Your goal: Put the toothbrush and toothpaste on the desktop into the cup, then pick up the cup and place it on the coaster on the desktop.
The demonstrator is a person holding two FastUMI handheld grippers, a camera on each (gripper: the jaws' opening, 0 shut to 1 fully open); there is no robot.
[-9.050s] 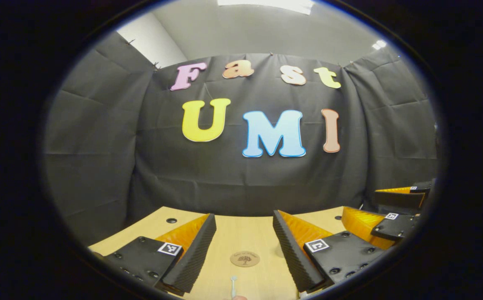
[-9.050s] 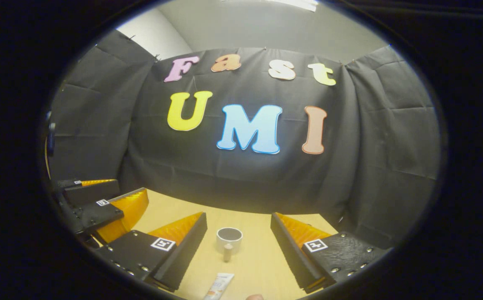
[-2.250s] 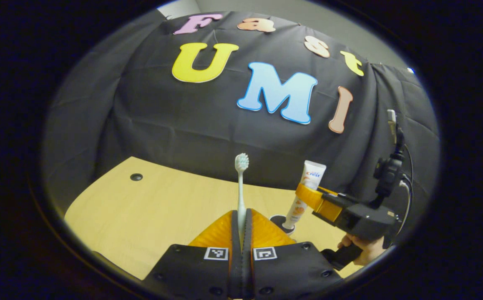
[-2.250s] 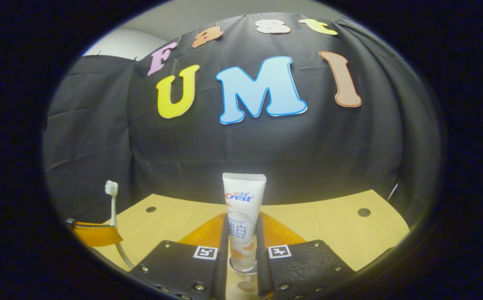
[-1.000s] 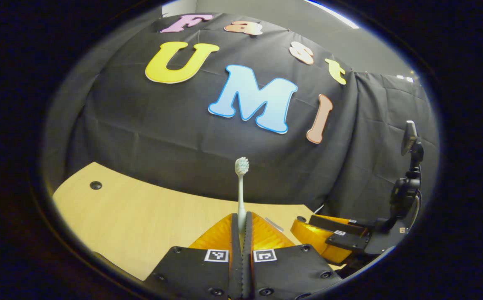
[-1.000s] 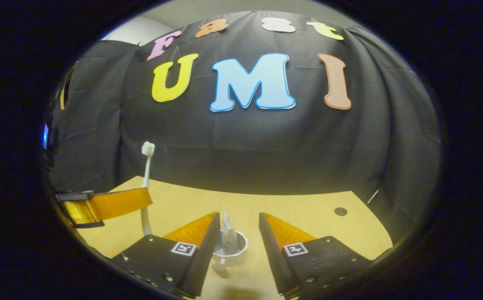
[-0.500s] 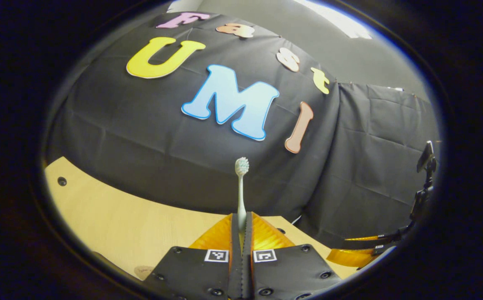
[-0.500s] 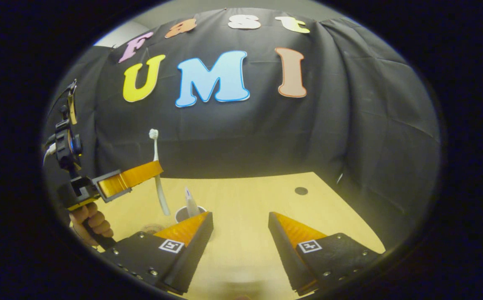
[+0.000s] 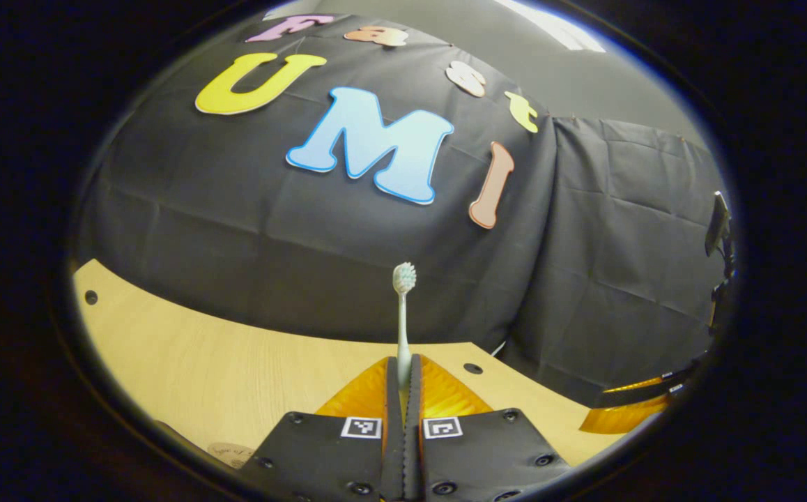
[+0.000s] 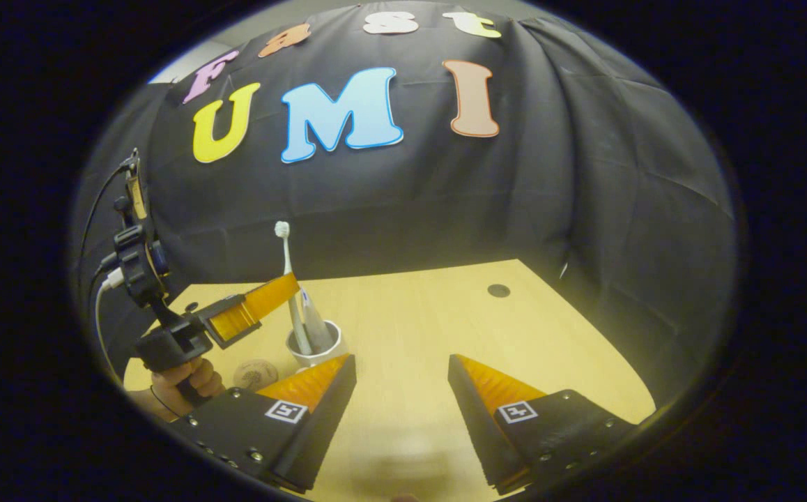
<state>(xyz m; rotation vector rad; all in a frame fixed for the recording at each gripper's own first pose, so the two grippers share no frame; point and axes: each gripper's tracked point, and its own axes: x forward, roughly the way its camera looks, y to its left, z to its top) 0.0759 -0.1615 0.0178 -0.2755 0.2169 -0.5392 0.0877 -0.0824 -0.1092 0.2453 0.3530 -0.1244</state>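
Left gripper view: left gripper (image 9: 403, 380) has its fingers pressed together w/ the toothbrush (image 9: 402, 314) pinched between them — handle upright, bristle head at top against the black cloth wall. Wooden desktop (image 9: 222, 369) spreads below and to the left. Coaster (image 9: 231, 454) peeks in at the lower-left edge, partly cut off by the gripper body. The other gripper's fingers show at the far right edge.

Right gripper view: right gripper (image 10: 400, 383) has its fingers spread wide apart, nothing between them, over bare desktop (image 10: 445, 328). Cup (image 10: 316, 348) stands on the desktop just beyond the gripper's left-side finger. Toothpaste (image 10: 313, 324) is inside the cup, leaning, its flat end up. Toothbrush (image 10: 290, 293) is held by the left gripper (image 10: 285, 289) — lower end down in the cup beside the toothpaste, head up. A hand (image 10: 184, 380) grips that gripper's handle. Coaster (image 10: 255, 373) lies near the cup, btw. cup and hand.
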